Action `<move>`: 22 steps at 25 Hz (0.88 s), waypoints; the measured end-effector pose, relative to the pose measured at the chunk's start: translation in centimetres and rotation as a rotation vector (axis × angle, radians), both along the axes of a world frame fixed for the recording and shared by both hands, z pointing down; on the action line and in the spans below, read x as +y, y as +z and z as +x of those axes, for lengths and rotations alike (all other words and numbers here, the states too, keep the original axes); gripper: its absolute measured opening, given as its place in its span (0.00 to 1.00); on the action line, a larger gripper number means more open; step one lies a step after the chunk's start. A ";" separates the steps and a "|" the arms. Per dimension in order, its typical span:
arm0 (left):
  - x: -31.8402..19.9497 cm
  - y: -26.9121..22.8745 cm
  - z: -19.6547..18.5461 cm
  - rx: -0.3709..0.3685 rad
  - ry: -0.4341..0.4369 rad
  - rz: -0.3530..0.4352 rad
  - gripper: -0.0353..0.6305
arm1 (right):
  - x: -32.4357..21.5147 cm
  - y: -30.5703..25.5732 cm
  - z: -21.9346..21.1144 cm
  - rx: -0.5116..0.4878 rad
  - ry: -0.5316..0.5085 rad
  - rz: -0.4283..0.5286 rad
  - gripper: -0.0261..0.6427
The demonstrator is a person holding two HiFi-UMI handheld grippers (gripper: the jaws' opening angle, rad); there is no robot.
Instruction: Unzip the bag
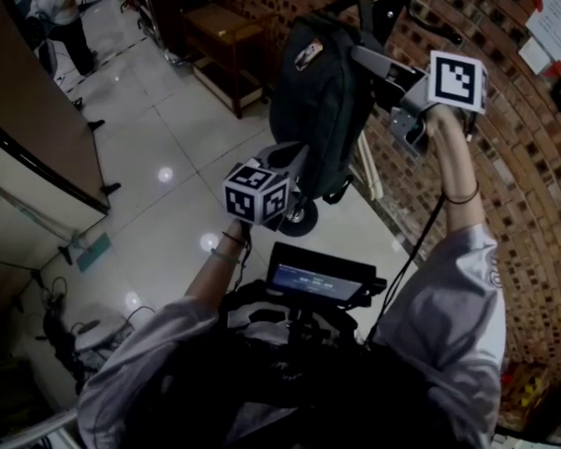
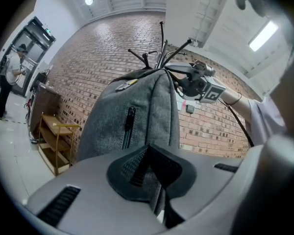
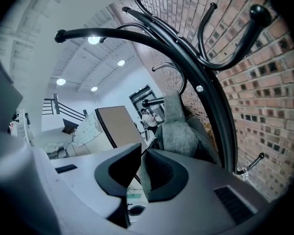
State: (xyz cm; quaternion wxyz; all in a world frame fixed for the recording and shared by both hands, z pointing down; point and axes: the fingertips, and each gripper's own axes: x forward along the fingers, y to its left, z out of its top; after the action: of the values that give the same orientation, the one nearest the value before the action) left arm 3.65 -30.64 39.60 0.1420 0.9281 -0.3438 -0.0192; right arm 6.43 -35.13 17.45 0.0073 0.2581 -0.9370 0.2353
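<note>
A brick wall (image 1: 533,204) ran along the right side. A black metal coat rack (image 3: 201,89) with curved hooks stood close to it. A low wooden shelf (image 1: 226,50) stood on the tiled floor (image 1: 159,157) beside the wall. White paper sheets (image 1: 556,26) were fixed to the bricks. A person (image 1: 64,17) stood well apart across the floor. Round ceiling lights (image 3: 93,40) were lit. A small screen (image 1: 318,277) glowed.
</note>
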 end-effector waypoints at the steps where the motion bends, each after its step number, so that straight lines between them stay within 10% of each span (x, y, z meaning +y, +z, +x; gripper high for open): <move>1: 0.1 0.1 0.1 0.001 0.001 -0.001 0.06 | 0.0 -0.1 -0.1 0.003 -0.005 0.000 0.10; 11: -0.1 0.0 0.1 0.005 -0.003 -0.002 0.06 | 0.6 0.1 -0.8 -0.013 -0.034 0.013 0.10; 16: 0.0 0.2 0.1 0.004 0.002 -0.016 0.06 | 0.2 3.0 5.1 0.183 0.321 0.011 0.10; 22: 1.0 0.8 0.9 0.002 0.014 -0.029 0.06 | 2.7 6.9 8.5 0.066 0.382 -0.014 0.10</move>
State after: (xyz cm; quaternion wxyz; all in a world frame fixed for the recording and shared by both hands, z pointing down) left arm 4.59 -29.62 40.36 0.1561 0.9283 -0.3372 -0.0142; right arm 14.90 -32.45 24.37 -0.0049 0.4387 -0.8686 0.2304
